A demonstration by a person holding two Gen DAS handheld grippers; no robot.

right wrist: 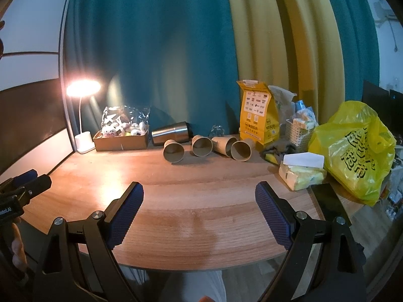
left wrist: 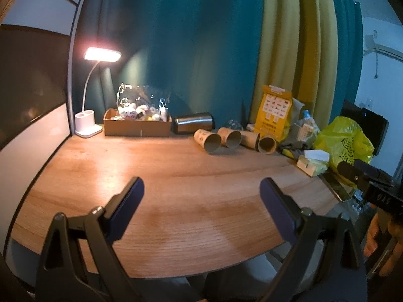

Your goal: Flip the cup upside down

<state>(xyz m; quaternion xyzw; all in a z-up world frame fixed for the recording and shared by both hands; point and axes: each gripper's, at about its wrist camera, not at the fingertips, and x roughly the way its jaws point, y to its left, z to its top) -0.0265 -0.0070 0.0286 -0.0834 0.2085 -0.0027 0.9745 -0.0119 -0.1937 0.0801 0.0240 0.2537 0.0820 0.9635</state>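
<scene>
Right wrist view shows my right gripper [right wrist: 199,198] with its jaws spread wide and nothing between them, hanging over the bare front of the bench [right wrist: 191,201]; my left gripper [left wrist: 201,196] is just as wide and just as empty. The paper cups [right wrist: 206,147] I am meant to flip lie on their sides in a row at the back of the bench, four of them, mouths turned toward me, well apart from both sets of jaws. What worries me is how crowded that row is: the two cups on the right touch or overlap, so closing on one could drag or roll its neighbour. Lying on their sides they should roll freely, and a nudge from one finger before the other lands could send a cup toward the steel tumbler [right wrist: 171,132] just behind or off to the yellow paper bag [right wrist: 257,115]. Thin paper walls will likely crush if I squeeze hard across the open mouth. The tissue pack [right wrist: 302,173] and yellow plastic bag [right wrist: 352,148] sit near my right side and could snag a wide swing while turning the cup over
</scene>
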